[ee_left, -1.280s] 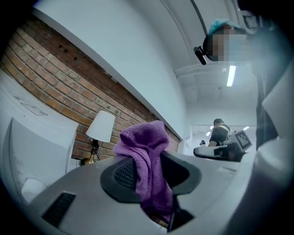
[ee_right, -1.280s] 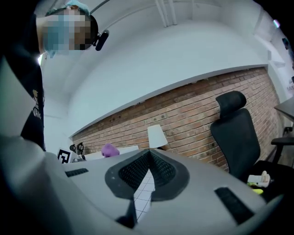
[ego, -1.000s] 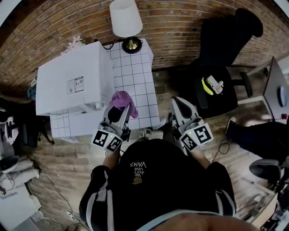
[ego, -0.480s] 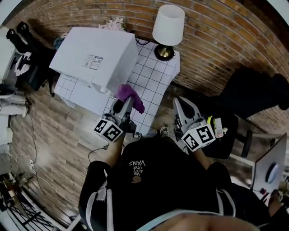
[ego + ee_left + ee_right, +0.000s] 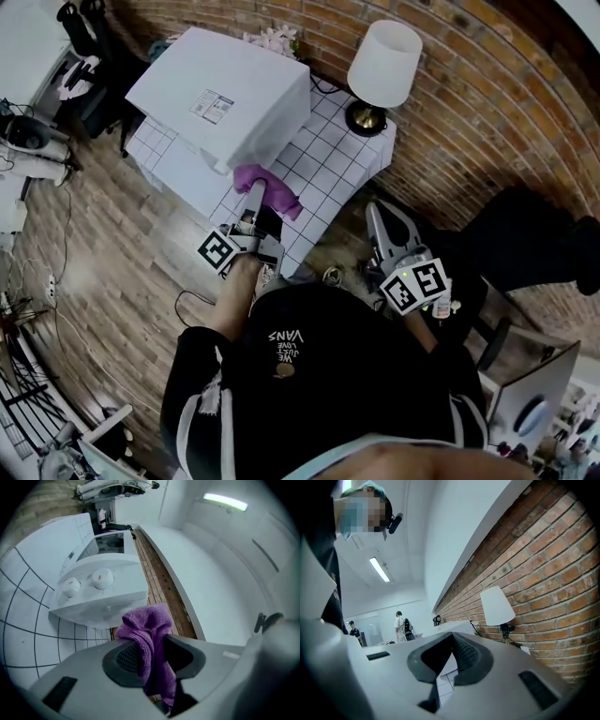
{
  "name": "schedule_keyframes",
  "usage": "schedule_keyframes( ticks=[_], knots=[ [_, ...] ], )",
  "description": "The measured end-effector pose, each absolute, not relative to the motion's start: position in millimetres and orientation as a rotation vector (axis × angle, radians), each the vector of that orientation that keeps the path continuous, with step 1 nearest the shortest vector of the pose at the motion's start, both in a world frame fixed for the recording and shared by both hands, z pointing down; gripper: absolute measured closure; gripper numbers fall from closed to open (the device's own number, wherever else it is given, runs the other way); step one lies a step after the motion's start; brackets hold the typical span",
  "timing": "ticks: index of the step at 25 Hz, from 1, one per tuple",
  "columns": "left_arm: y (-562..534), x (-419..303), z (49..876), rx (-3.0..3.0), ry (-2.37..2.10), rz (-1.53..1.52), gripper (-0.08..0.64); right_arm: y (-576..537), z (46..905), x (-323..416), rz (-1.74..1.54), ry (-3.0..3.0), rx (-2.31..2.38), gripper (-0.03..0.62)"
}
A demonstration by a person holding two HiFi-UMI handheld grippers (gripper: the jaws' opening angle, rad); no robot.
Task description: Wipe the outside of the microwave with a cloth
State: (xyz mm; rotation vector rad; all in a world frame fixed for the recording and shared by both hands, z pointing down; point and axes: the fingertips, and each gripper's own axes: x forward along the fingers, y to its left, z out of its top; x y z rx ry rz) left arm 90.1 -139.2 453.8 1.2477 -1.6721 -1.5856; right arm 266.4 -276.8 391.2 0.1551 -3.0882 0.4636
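Note:
A white microwave (image 5: pixel 225 92) stands on a table with a white checked cloth (image 5: pixel 323 159). In the left gripper view its front with two round knobs (image 5: pixel 101 578) faces me. My left gripper (image 5: pixel 255 199) is shut on a purple cloth (image 5: pixel 269 188), which bunches out past the jaws (image 5: pixel 147 630) just short of the microwave's lower front corner. My right gripper (image 5: pixel 380 219) is held off the table's right edge with its jaws closed together and nothing between them (image 5: pixel 449 641).
A white table lamp (image 5: pixel 382 64) stands at the far corner of the table against a brick wall (image 5: pixel 487 84). A black office chair (image 5: pixel 534 244) is to the right. Wooden floor (image 5: pixel 122 253) lies left of the table, with cables and gear at the far left.
The head view has swung, so the table and microwave now sit further right and up. My left gripper has carried the purple cloth closer to the microwave's front corner. The right gripper stays shut.

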Motion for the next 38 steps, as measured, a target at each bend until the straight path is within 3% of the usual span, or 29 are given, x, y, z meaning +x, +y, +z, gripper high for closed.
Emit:
schedule_keyframes(
  ticks=[15, 28, 38],
  knots=[
    [-192.6, 37.9, 475.0, 1.178, -1.646, -1.698, 0.427, -307.3, 399.5, 262.7, 0.488, -3.075, 0.203, 0.595],
    [-333.8, -1.6, 479.8, 1.199, -1.676, -1.688, 0.426, -354.9, 412.4, 320.0, 0.495, -3.013, 0.485, 0.595],
    [-380.5, -12.1, 482.2, 1.201, -1.696, -1.646, 0.427, -372.3, 416.6, 350.7, 0.493, -2.977, 0.595, 0.595]
  ],
)
